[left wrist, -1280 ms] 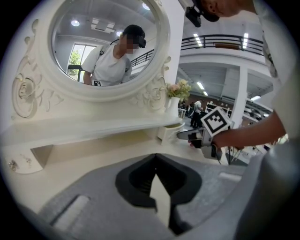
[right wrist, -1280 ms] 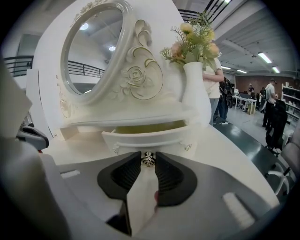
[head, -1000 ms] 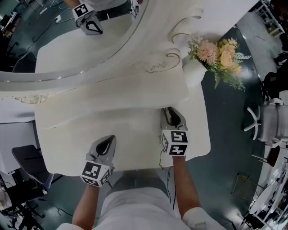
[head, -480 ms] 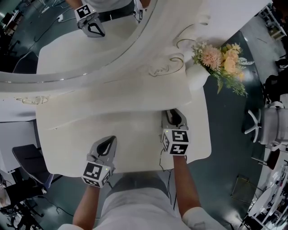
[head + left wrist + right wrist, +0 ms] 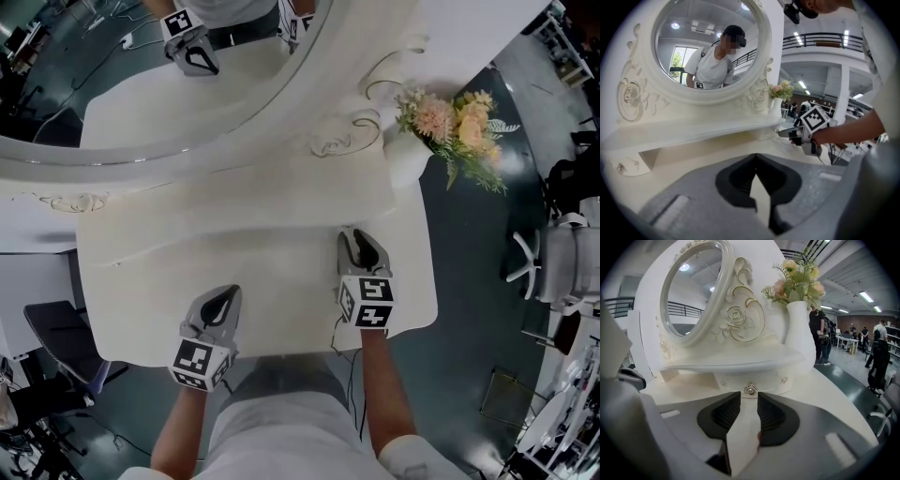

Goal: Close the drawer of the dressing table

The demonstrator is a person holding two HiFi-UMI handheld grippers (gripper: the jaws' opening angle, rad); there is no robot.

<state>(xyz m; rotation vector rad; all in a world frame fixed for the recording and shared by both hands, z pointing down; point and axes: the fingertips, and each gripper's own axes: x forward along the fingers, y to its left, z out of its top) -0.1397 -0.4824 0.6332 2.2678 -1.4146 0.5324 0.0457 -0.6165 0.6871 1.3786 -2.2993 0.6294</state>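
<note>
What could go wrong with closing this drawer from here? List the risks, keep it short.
1. The right claw is open and lined up on the small knob of the drawer front. An off-centre push could slip off the knob and scrape the white front.
2. The vase of flowers stands on the shelf above and to the right of the drawer. A hard shove might rock it.

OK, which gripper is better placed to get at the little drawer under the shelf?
Right. The right gripper points straight at the drawer knob, fingers slightly apart and just short of it. The left gripper sits back near the front edge of the dressing table, off to the left, fingers together.
</note>
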